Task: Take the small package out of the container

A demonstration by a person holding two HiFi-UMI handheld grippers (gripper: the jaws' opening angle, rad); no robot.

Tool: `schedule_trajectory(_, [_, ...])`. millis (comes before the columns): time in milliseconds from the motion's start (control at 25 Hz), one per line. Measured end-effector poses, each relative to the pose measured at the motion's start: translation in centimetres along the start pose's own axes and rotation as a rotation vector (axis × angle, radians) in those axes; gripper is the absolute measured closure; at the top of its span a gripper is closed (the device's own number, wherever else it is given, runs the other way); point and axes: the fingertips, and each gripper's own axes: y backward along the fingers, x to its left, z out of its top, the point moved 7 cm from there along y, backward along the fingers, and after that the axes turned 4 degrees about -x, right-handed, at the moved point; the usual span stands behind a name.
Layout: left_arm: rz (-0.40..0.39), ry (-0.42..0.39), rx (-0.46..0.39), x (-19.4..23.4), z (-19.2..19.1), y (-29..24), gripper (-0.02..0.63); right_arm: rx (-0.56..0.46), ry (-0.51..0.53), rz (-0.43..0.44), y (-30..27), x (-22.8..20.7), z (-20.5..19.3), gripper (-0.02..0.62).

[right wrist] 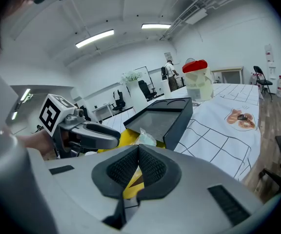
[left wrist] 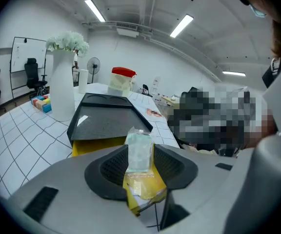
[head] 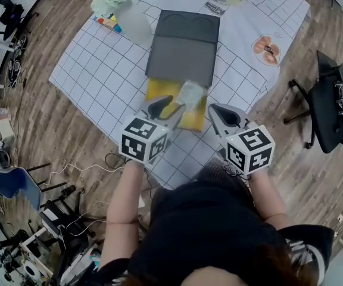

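Note:
A dark grey box (head: 182, 46) lies on the grid-patterned table, and its yellow inner tray (head: 158, 90) is slid out toward me. The small clear package (head: 190, 93) with pale green contents stands upright over the tray. My left gripper (head: 176, 107) is shut on it: in the left gripper view both pads press the package (left wrist: 139, 151) from the sides, above the yellow tray (left wrist: 95, 146). My right gripper (head: 213, 109) sits at the tray's right corner. Its tips (right wrist: 138, 147) meet, and yellow shows through the gap lower down. I cannot tell whether it pinches the tray.
A white vase of flowers (head: 121, 5) and coloured blocks (head: 107, 21) stand at the table's back left. A red-lidded jar (right wrist: 197, 79) is at the far end, and a picture card (head: 267, 49) lies to the right. A black chair (head: 329, 100) stands right of the table.

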Motion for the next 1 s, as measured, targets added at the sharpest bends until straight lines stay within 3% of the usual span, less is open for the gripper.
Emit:
schedule_trajectory(440, [0.019,-0.027,0.143,2.1,0.4,-5.0,0.43,0.04,-0.015,0.037,-2.0,-4.0,-0.1,0.58])
schedule_trajectory(880, [-0.048,-0.044,0.253,3.3,0.6,-8.3,0.422,0.051,-0.052,0.046,-3.0,-6.6,-0.4,0.58])
schedule_trajectory(1000, [-0.078,-0.03,0.264,3.2,0.4,-8.6,0.452,0.054,-0.06,0.045,-3.2,-6.9,-0.5,0.58])
